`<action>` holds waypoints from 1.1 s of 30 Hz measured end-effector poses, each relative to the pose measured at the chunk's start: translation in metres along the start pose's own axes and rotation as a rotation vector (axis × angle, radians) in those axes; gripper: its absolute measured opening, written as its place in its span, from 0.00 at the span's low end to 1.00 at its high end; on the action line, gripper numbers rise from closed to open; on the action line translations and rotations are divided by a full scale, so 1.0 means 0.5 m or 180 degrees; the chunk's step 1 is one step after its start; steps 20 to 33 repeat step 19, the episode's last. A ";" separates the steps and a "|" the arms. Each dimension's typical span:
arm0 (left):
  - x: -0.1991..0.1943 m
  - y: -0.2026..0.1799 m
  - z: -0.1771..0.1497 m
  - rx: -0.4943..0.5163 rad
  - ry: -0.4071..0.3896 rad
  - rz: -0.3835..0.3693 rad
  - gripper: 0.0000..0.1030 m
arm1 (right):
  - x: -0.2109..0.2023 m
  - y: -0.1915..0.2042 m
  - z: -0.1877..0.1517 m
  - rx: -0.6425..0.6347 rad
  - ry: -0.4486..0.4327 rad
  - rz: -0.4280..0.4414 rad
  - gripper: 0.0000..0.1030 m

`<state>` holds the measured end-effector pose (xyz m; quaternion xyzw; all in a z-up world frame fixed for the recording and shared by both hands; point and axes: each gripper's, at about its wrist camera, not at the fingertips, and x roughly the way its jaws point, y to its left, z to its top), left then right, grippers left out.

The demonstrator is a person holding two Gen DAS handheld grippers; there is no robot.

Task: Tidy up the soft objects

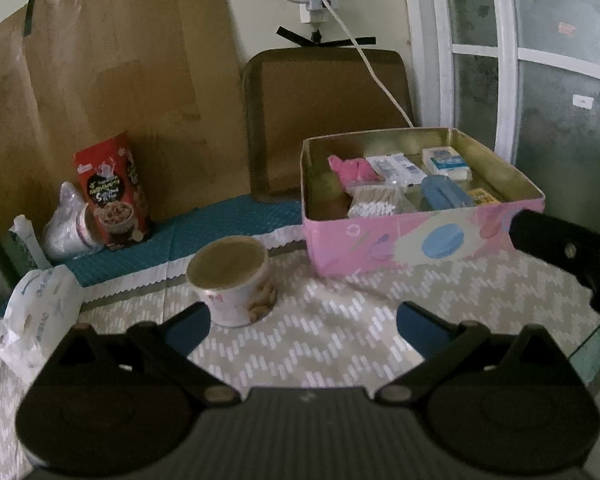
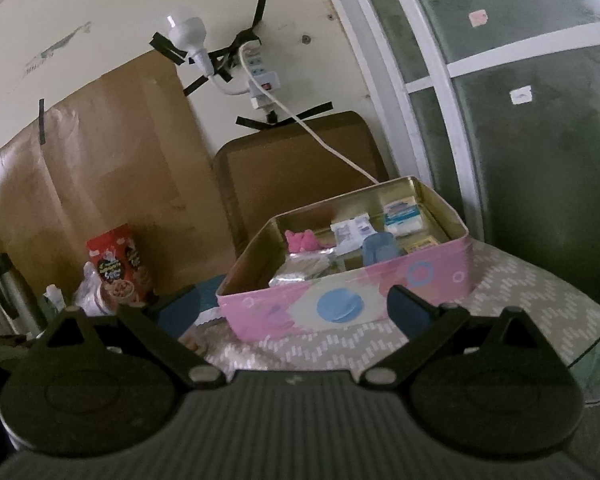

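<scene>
Plainly, the left claw (image 1: 302, 326) hung above the patterned bench cloth (image 1: 340, 340) with its blue-padded fingers spread wide, nothing between them and touching nothing. A paper cup (image 1: 230, 280) stood on the cloth just beyond its left finger, apart from it. The right claw (image 2: 294, 312) was likewise spread wide and empty, held over the bench and aimed at the pink tin box (image 2: 340, 308); part of that claw's dark body showed at the right edge of the left wrist view, just beside the tin's near right corner.

The pink tin box (image 1: 416, 240) sat open toward the far right corner of the bench, its gold inner walls showing. Inside lay the soft things: a pink cloth (image 1: 352, 168) at the far left, a bag of cotton swabs (image 1: 374, 202) against the near wall, white tissue packets (image 1: 396, 166) in the middle, a blue folded item (image 1: 444, 194) beside them, and a white-and-blue packet (image 1: 446, 162) toward the far right corner. A small yellow item by the near right wall was too blurred to name.

Along the far left edge of the bench stood a red cereal box (image 1: 114, 192), with a crumpled plastic bag (image 1: 66, 224) touching its left side.
</scene>
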<state>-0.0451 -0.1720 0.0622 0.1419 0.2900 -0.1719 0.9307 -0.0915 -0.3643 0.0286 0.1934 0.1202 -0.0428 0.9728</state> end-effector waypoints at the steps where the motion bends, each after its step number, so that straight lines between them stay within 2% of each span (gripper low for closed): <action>1: -0.001 0.001 -0.003 0.0012 0.0003 -0.0006 1.00 | 0.001 0.002 0.001 -0.0007 0.0005 -0.0004 0.98; 13: -0.022 0.037 -0.003 -0.0102 -0.0082 -0.0055 1.00 | -0.007 0.042 0.008 -0.0170 -0.0019 0.0029 0.98; 18: -0.039 0.040 -0.010 -0.0071 -0.0222 -0.0132 1.00 | -0.009 0.054 0.005 -0.0240 -0.0010 0.0030 0.98; 33: -0.040 0.040 -0.010 -0.0067 -0.0224 -0.0152 1.00 | -0.009 0.056 0.005 -0.0244 -0.0014 0.0029 0.98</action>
